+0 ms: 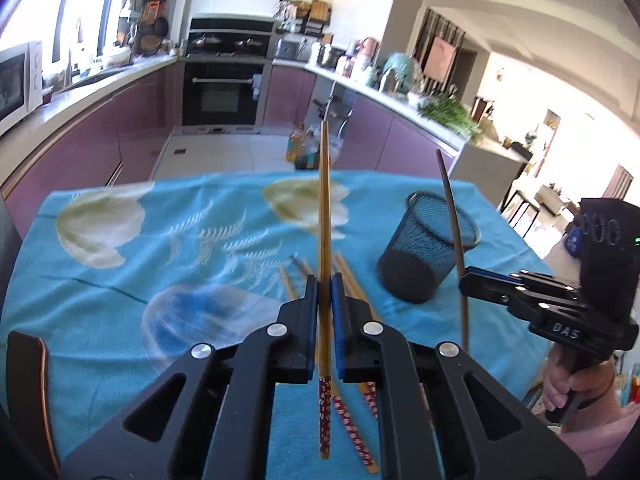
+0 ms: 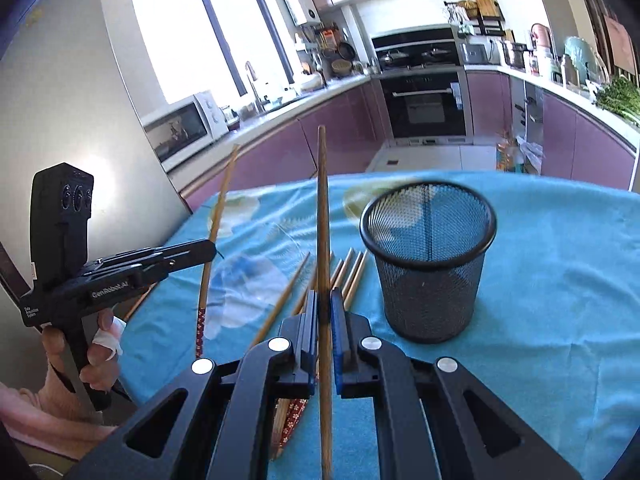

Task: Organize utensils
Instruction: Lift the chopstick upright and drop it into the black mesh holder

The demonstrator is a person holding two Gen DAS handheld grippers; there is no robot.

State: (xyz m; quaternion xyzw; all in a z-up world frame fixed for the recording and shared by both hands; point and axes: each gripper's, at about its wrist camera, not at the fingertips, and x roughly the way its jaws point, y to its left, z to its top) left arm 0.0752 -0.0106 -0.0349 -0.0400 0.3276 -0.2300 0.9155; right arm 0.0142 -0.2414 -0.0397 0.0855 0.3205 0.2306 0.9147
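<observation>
the left gripper (image 1: 325, 280) is pressed together on one light bamboo chopstick (image 1: 325, 216) with a red patterned end, and this chopstick stands almost upright between the blue pads, its thin end pointing up. the right gripper (image 2: 325, 298) is also pressed together, pinching a darker brown chopstick (image 2: 322, 216) in the same way. both chopsticks are clear of the counter (image 1: 120, 280), which carries a blue cloth with flowers.

the black mesh cup (image 2: 428, 256) stands upright on the cloth, just to the right of the right gripper and near it. it looks empty. the other chopsticks (image 2: 348, 276) lie in a loose pile on the cloth between the two grippers, beside the cup and partly under the right gripper.

i judge the step in hand is to carry each held chopstick over the cup and let it go inside. to do it well, bring one chopstick at a time, because two grippers over one small mouth can knock together. hold the chopstick close to upright, put its lower end inside the rim first, and only then spread the gripper. the cup is light mesh, so a push on the rim from the side may tip it; it is better to come from above. the right gripper is nearer, so it may go first
</observation>
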